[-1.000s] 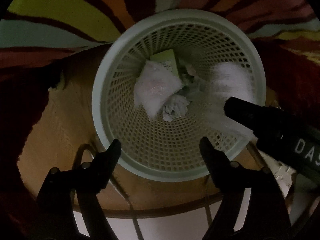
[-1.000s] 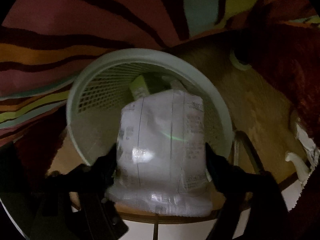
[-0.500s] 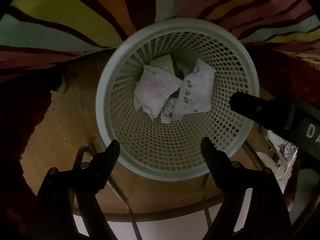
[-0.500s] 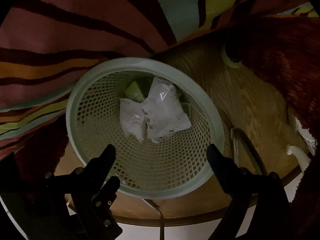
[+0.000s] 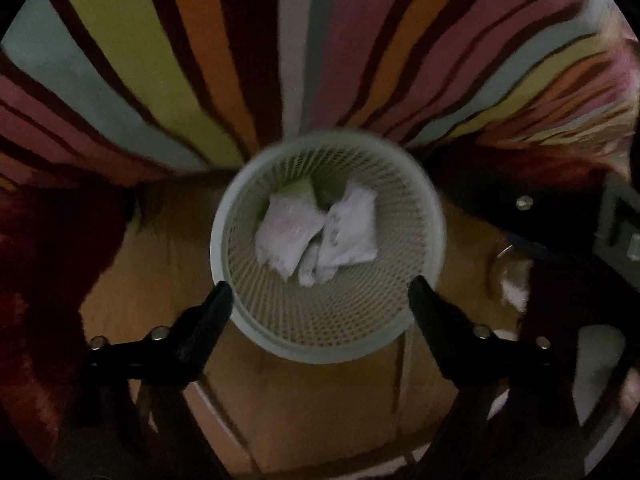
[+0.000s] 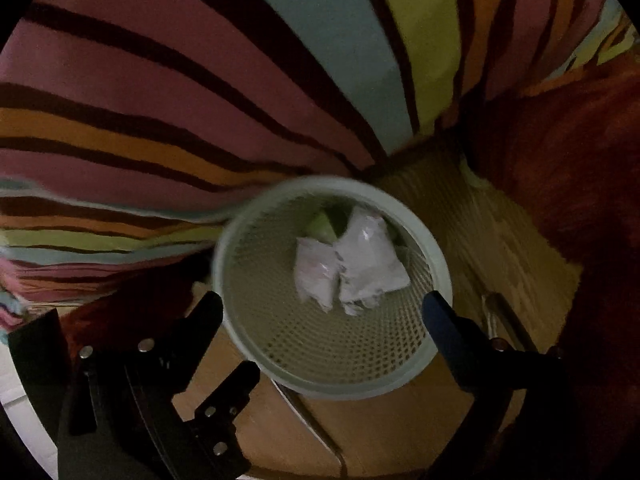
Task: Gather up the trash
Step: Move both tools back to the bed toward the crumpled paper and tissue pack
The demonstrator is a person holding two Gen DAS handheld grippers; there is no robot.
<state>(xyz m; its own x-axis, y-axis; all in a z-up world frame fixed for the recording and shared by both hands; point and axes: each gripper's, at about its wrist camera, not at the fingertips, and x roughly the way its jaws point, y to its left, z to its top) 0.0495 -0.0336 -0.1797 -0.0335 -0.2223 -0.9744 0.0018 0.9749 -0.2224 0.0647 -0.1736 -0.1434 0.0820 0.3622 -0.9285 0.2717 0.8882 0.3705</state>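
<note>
Left wrist view: a pale round basket (image 5: 424,280) with a lattice wall and a solid rim stands on a wooden surface (image 5: 312,408), close against a striped rug (image 5: 224,60) of yellow, orange, pink, pale blue and dark bands. At its bottom lie two white crumpled packets side by side, touching: the left packet (image 5: 286,240) with faint pinkish print, the right packet (image 5: 352,232) with dark print. A small crumpled white scrap (image 5: 308,270) sits below where they meet, and a pale green item (image 5: 298,190) shows behind them, partly covered. The left claw (image 5: 320,292) hangs above the basket, pointing steeply down; its jaws are spreading apart, one dark tip over the rim at each side, with nothing between them. The trash lies well below and beyond the tips, inside the basket, untouched. A dark red shaggy mat (image 5: 44,264) borders the surface at left. The frame is slightly blurred. Right wrist view: the same basket (image 6: 360,380) appears lower centre, its contents toward the far wall: the smaller packet (image 6: 316,276) at left, the larger glossy packet (image 6: 370,264) at right, the green item (image 6: 322,224) behind. The right claw (image 6: 324,308) is likewise above the basket with its jaws widening and empty, tips framing the rim; the packets lie beyond and beneath them, apart from both. Part of the other dark tool (image 6: 224,400) shows at lower left. The rug (image 6: 160,92) fills the upper frame and the wooden surface (image 6: 500,232) runs to the right.
</note>
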